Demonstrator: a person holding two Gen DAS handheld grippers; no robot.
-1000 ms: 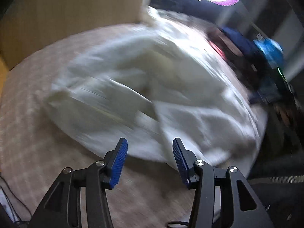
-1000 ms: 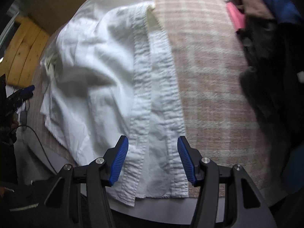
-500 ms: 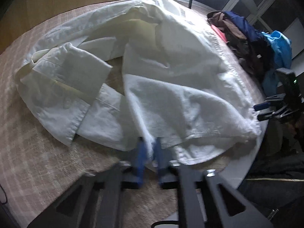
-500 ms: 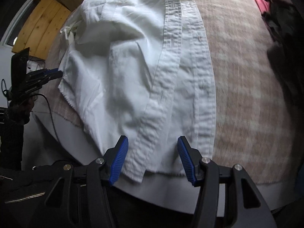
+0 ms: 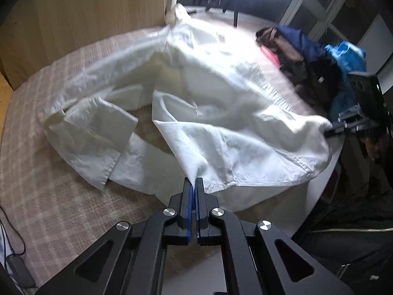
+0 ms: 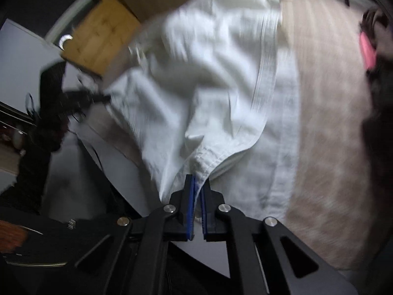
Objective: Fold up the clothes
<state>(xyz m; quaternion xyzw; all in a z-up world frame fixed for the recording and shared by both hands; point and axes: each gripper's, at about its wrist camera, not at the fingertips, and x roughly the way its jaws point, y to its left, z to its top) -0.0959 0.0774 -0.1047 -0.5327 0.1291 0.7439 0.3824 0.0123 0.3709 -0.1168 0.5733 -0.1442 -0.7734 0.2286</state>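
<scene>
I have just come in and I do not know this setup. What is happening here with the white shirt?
A person is folding a white button-up shirt spread on a plaid-covered table, holding a gripper in each hand. The left gripper is shut on the shirt's bottom hem, and the right gripper is shut on the hem near the button placket. The pinched edges are lifted off the table. A pile of dark clothes waits at the far side.

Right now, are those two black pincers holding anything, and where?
Yes. Both are shut on the white shirt: the left gripper pinches its bottom hem, the right gripper the hem corner by the button placket.
</scene>
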